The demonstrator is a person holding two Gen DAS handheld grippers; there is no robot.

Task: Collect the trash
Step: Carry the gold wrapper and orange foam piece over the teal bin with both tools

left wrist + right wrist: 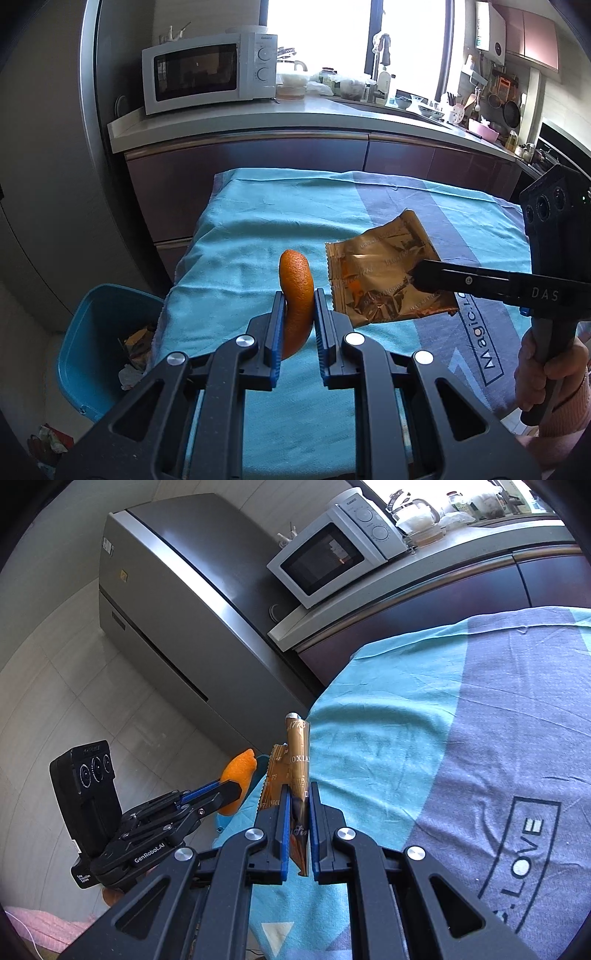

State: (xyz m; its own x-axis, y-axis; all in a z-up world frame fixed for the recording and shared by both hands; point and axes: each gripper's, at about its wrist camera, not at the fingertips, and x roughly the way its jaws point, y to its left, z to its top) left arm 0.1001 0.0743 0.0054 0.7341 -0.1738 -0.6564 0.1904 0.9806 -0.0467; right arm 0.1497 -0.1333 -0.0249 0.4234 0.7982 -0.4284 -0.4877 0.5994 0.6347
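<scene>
Two tools clamp trash — left tool [300,306] narrowly pinches orange peel [295,295], right tool [297,794] grips gold wrapper [297,760].

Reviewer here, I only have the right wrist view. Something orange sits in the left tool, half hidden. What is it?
Observer: A curved strip of orange peel, pinched upright in the left tool.
Operator: Is a bin anywhere? I see none.
Observer: Yes, a blue bin stands on the floor left of the table, with scraps already inside.
Operator: My wrapper looks edge-on. What shape is it?
Observer: The gold wrapper is a flat, crinkled, roughly square packet with a serrated edge, held at one side by the right tool.
</scene>
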